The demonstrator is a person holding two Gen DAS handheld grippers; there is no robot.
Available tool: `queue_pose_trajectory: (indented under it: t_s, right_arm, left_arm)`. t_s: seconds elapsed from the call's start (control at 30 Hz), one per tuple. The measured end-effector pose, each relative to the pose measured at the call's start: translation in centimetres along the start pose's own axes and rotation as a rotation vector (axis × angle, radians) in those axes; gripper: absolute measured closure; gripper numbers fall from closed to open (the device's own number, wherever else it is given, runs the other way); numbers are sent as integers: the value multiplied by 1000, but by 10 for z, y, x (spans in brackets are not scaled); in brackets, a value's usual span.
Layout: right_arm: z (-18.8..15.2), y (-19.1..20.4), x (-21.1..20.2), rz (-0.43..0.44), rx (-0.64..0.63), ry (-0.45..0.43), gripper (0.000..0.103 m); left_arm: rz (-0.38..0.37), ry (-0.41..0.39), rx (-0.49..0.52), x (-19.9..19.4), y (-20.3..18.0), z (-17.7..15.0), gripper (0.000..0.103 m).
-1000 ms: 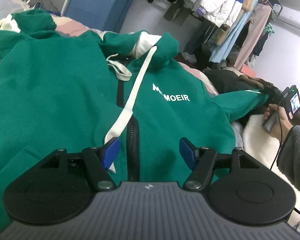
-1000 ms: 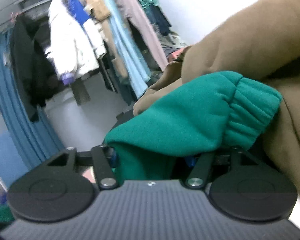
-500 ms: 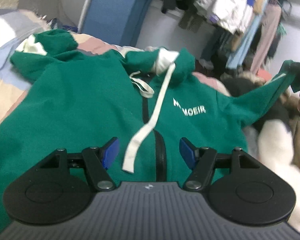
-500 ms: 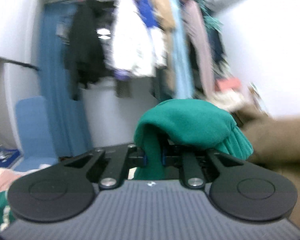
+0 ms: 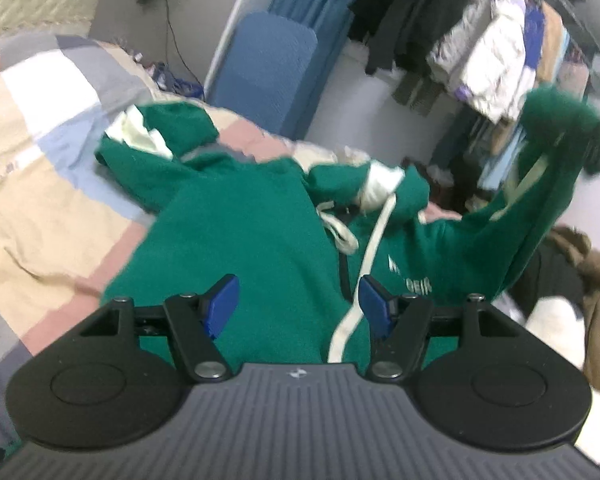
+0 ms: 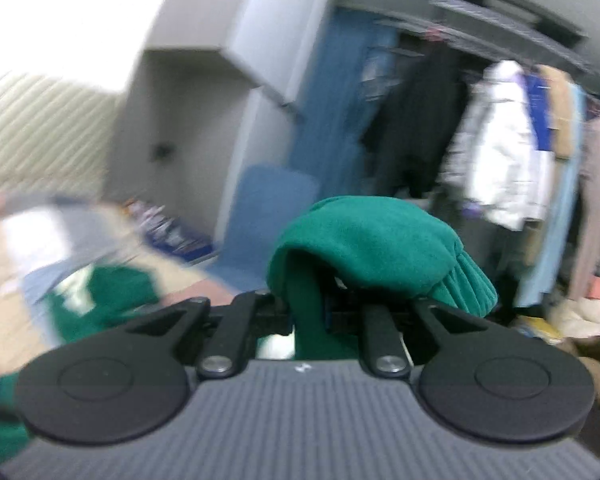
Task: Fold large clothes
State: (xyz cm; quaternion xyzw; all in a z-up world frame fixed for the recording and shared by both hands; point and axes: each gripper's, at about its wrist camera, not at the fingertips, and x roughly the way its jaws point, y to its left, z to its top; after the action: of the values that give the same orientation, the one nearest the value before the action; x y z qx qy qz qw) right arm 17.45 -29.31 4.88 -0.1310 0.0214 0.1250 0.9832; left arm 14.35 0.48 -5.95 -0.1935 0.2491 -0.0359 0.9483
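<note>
A large green zip hoodie (image 5: 244, 240) with white drawstrings and white chest lettering lies face up on the bed. Its right sleeve (image 5: 540, 200) is lifted high at the right, cuff up in the air. My right gripper (image 6: 308, 312) is shut on that sleeve (image 6: 372, 248) near the ribbed cuff, which drapes over the fingers. My left gripper (image 5: 300, 300) hovers open above the hoodie's lower front, blue pads (image 5: 220, 304) wide apart, nothing between them. The other sleeve (image 5: 152, 140) lies bunched at the far left of the bed.
The bed has a patchwork cover (image 5: 40, 160) in beige, pink, grey and blue. A blue padded board (image 5: 272, 68) leans on the wall behind. A rack of hanging clothes (image 5: 500, 60) fills the back right. A brown garment (image 5: 596, 320) and dark clothes pile at the right.
My right gripper closed on the green sleeve cuff and carried it up and leftward, swinging its view from the brown garment toward the bed. My left gripper rose and drew back from the hoodie.
</note>
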Motion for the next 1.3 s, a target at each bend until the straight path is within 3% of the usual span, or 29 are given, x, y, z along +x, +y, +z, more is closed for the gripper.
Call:
queue_pose_trajectory:
  t_s: [0.1,0.23,0.4,0.53,0.57,0.6,0.67,0.8,0.93,1.17,1.3]
  right_arm:
    - [-23,61,-6,86,-32,64,87]
    - [-58,129,-8,169,-34,175,87]
    - [-97,173,3,238,-68,325,83]
    - [-117,197,5,296,-175,406,79]
    - [-118,197,3,307,-179,404,69]
    - [-118,196,2,331,-166,401,50]
    - [-113,191,-2,392,-84,408,24]
    - [-104,172,-11,444,79,405,23]
    - [-86,137,-22,433,261,410,23]
    - [-80,78,-18,265,495,400,23]
    - [-94,46,-1,154,622,448,23]
  left_arm:
    - [32,-37,24,-12,3,7,32]
    - [27,-61,-35,-26,22,15,32]
    - [72,-64,-45,-28,38,18,32]
    - [52,-43,-74,-22,47,21,32]
    - [47,-38,-76,-21,48,21,32]
    - [44,-35,-80,-20,49,21,32]
    - [36,-35,-86,-19,49,21,32]
    - [11,-39,-115,-19,52,25,32]
    - [-7,-33,-120,-15,49,24,31]
    - [-44,17,-27,6,22,6,28]
    - [-67,82,95,27,-2,-11,25]
